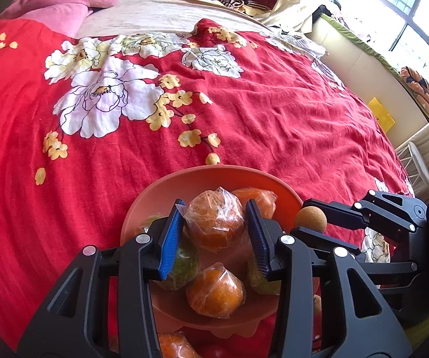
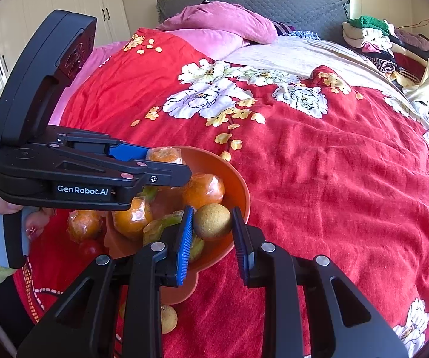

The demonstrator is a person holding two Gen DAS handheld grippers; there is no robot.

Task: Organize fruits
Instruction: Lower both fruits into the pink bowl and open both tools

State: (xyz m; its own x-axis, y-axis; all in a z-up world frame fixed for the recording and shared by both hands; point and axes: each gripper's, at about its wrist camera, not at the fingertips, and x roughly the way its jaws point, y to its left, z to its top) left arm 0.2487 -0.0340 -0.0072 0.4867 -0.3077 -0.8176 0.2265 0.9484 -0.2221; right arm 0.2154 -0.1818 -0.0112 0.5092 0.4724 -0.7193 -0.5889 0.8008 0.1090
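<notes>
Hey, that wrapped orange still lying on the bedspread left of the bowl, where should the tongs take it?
Grip the wrapped orange across its round middle, coming from above. The bowl crowds its right side, and the loose plastic wrap probably offers no firm hold, so squeeze the fruit itself.

The bedspread [image 1: 274, 113] is bright red, printed with white and pale-yellow blossoms. On it an orange-pink bowl [image 1: 214, 179] holds oranges [image 1: 215, 220] in clear wrap — one fruit [image 2: 213, 222] tan-brown. Both grippers are black with blue pads [image 1: 171, 241]. Pink pillows [image 2: 223, 22] lie behind.
</notes>
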